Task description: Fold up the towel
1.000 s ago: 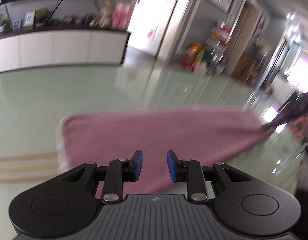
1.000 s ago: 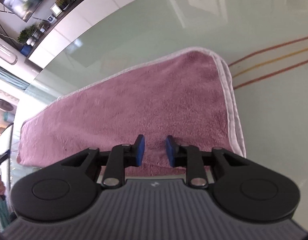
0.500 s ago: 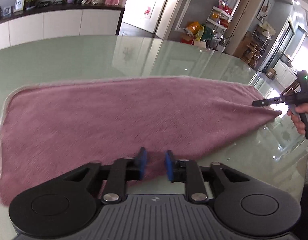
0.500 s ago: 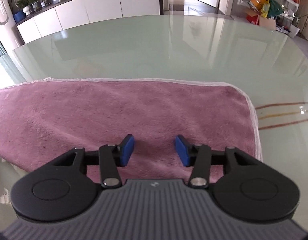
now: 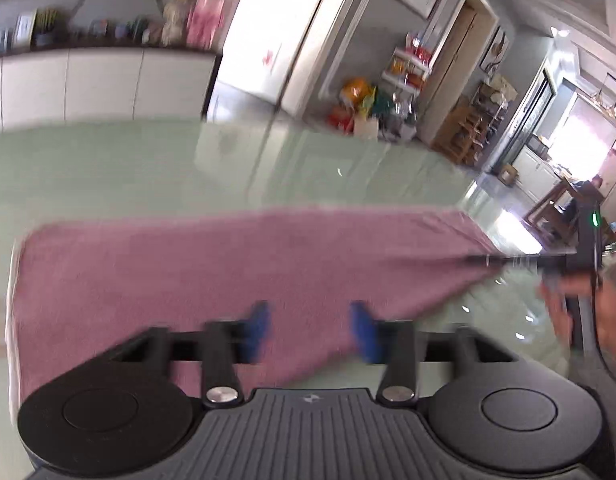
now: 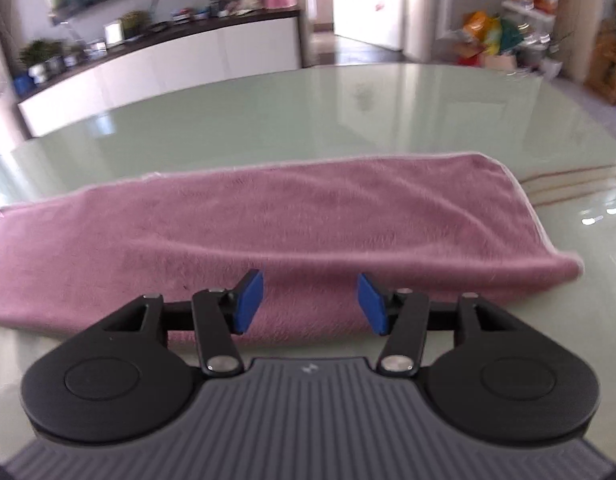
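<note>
A pink towel point(image 6: 292, 224) of soft, short-piled terry lies folded into a long band across a glossy pale green glass table point(image 6: 348, 112), which mirrors the room and the window light. The towel's far long side carries a thin pale hem, and in the right wrist view its right end curves round to a blunt, slightly raised corner, with shallow ripples running along the nap. In the left wrist view, which is smeared by motion, the towel point(image 5: 228, 272) is squared off at its left end and narrows toward the right to a point. The left gripper point(image 5: 311, 330) has black plastic arms, blue pads and a ribbed grey body; its jaws have just been opening and now stand wide, with the towel's near edge lying under the gap and nothing pinched between the pads. At the right edge of that view a hand point(image 5: 604, 316) holds the other tool, whose tip meets the towel's pointed end. The right gripper point(image 6: 310, 302), of the same build, hovers over the near long edge of the towel, its jaws having just been opening to a moderate gap; the pads press on nothing.
</note>
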Demonstrator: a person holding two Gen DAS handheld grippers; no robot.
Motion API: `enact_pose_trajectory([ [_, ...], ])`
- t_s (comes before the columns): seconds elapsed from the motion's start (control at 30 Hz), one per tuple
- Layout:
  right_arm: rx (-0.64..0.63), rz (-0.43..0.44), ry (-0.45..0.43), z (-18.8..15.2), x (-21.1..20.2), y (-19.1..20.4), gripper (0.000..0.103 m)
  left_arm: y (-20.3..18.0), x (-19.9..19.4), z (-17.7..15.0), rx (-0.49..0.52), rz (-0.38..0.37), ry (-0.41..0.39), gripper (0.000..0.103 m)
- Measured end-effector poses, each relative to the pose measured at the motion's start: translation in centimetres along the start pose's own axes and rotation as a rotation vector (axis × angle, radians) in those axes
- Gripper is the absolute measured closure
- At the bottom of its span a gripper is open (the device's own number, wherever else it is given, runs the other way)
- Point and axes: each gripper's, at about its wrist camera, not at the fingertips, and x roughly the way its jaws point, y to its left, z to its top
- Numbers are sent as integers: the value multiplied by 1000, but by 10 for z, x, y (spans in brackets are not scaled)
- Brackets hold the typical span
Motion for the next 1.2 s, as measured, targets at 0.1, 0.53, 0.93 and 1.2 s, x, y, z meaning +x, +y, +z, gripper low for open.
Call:
enact_pose_trajectory([
  [0.1,-60,20,35,-10,-18,4,43,3,27,-3,-19,95,78,18],
  [0.53,61,4,13,45,3,-92,34,-4,28,-45,163,172,151,5],
  [0.93,192,241,75,117,52,-147,33,5,1,-47,102,130,137,5],
  [1.2,-182,72,121,104,79,-97,7,-1,3,-52,127,141,132,2],
])
